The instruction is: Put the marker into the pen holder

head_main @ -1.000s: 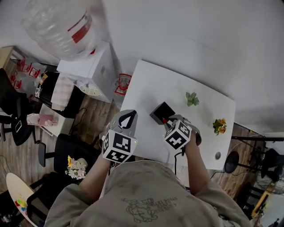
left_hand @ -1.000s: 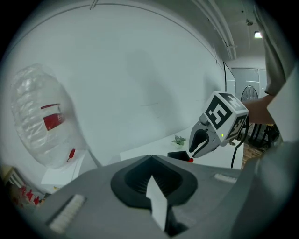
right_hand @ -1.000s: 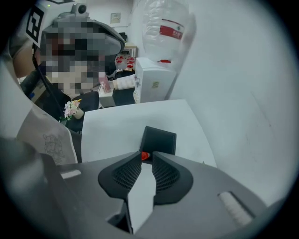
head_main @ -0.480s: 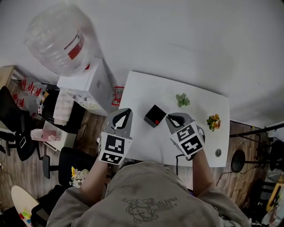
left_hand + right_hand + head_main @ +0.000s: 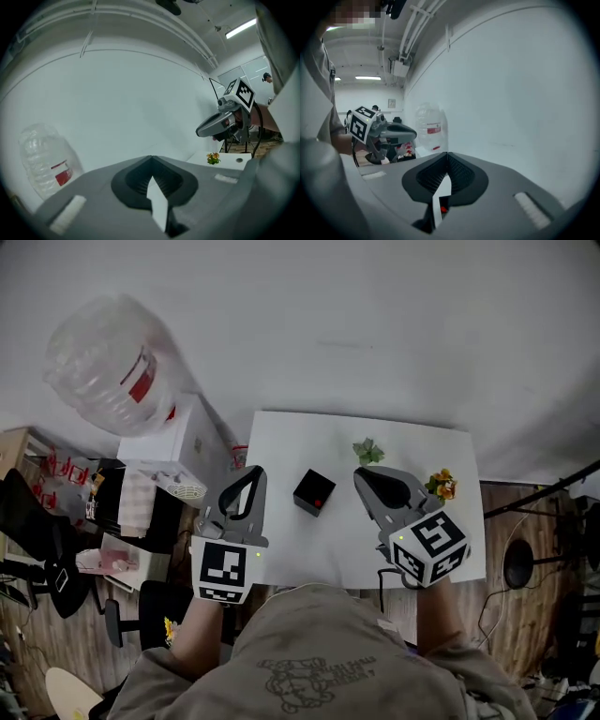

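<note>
**White table, marker's already standing in the holder**

White tabletop against a plain white wall, seen from above. A black cube-shaped pen holder sits mid-table. The marker is inside it, with only its red end showing. So its long axis runs straight up and down, pointing at the head camera, and you see it end-on. Looks to me like the job's done.

Both claws are held up over the near half of the table, well apart from the holder. It lies between them: to the right of the left gripper and to the left of the right gripper. Neither is clearly nearer, I'd say.

The left one is clenched on nothing. The right one's jaws have just been closing and now meet, with nothing between them either. If the marker ever needs re-grabbing, I reckon it's a straight-down reach onto that red end.
</note>
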A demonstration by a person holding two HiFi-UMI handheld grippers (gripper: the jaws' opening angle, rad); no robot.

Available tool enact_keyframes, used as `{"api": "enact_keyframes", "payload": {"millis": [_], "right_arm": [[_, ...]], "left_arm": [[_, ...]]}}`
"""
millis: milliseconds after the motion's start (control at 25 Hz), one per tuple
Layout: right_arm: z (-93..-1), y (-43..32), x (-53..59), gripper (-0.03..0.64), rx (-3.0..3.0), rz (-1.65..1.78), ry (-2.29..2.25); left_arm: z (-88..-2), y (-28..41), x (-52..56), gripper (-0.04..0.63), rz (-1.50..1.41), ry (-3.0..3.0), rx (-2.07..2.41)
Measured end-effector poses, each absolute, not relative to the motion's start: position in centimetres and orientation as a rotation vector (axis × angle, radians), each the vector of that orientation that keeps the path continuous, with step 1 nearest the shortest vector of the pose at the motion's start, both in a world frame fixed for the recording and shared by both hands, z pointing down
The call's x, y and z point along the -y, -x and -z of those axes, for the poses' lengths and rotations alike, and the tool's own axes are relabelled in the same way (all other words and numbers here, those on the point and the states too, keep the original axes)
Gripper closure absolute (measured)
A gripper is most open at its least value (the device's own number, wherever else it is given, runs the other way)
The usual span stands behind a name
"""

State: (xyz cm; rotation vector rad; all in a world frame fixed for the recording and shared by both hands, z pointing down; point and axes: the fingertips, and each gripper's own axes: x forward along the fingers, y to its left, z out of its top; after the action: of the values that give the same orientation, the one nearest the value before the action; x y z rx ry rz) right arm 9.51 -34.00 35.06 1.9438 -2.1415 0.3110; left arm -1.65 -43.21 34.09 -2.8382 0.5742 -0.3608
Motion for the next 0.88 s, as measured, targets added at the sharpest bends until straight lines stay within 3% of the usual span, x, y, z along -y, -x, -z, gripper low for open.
{"api": "enact_keyframes", "payload": {"millis": [440, 880], "right_arm": [[-26.3, -12.4, 27.7, 0.589, 2.154, 0.122, -2.271], [-29.2, -15.1, 25.7, 0.589, 2.026, 0.001, -2.341]], "left_arm": [[-29.3, 1.4, 41.0, 0.594, 0.177, 2.826, -0.543], [-30.2, 0.6, 40.3, 0.595, 0.205, 2.870, -0.519]]}}
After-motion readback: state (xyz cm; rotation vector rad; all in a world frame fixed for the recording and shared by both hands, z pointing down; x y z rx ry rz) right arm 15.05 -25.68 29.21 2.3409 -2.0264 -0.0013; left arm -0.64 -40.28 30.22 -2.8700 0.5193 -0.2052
